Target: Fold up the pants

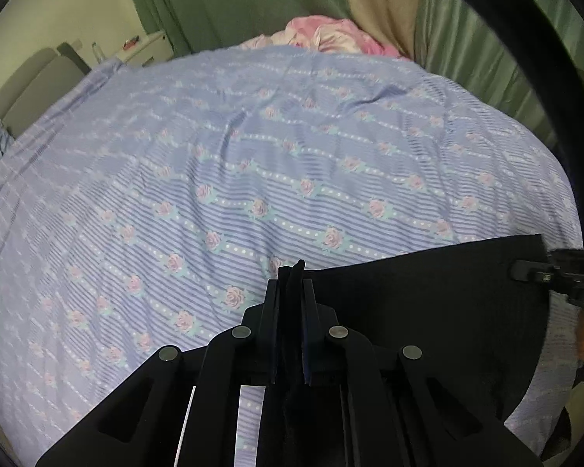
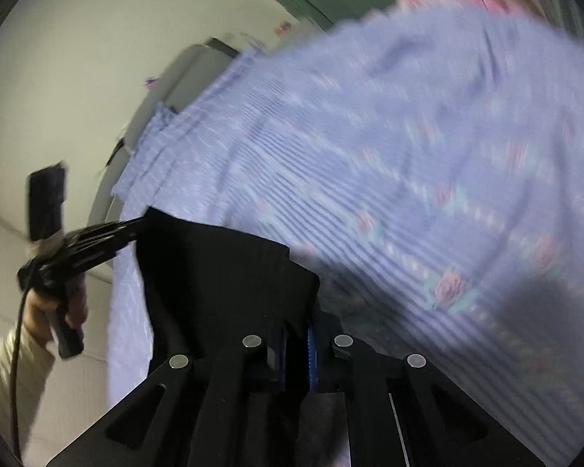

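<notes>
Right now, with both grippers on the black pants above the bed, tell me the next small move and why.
Probably lower both together and lay the pants flat on the bedsheet. The left gripper and the right gripper each look shut on an edge, and the cloth spans between them above the bed, so a fold seems to need it spread out first. The right view is blurred, so go slowly.

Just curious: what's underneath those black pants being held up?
Under the black pants, pinched by both tongs, lies a purple flowered bedsheet. Whatever lies directly beneath the cloth is hidden.
</notes>
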Motion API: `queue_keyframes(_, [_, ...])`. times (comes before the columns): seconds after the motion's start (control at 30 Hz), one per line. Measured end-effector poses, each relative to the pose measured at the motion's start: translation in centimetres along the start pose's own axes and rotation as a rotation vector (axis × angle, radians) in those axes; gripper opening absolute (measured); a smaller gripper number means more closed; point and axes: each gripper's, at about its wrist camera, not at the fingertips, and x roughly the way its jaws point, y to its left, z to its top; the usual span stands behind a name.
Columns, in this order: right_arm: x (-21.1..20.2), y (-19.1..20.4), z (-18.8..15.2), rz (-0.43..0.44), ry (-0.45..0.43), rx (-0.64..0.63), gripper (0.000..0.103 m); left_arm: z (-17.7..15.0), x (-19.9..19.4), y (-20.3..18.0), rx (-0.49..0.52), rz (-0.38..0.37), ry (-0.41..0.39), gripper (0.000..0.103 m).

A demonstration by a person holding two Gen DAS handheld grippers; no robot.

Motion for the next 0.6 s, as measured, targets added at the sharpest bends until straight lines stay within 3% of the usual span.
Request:
queue_keyframes(0.17, [-4.8,4.5,-0.5,0.002,-0.041,-0.1,0.008,-1.2,-5.7,-0.6,-0.019,0.017,-0.093,0.011])
queue_keyframes(0.3, [-8.0,9.0,-1.6,0.007,-0.053,-0.217,0.008,-4.3,-11.3,-0.1,-0.06,0.041,-0.158,0.011])
queue_keyframes(0.47, [-9.4,16.1,-5.5,0.023,-0.013,-0.385,0.008,-10.6,-16.1,2.1,-0.168,0.08,-0.173,0.011])
queue_keyframes(0.6, [-9.1,21.0,-9.9,0.028,0.038,-0.494,0.008,-17.8,-18.4,3.8,-0.283,0.088,-0.162,0.011])
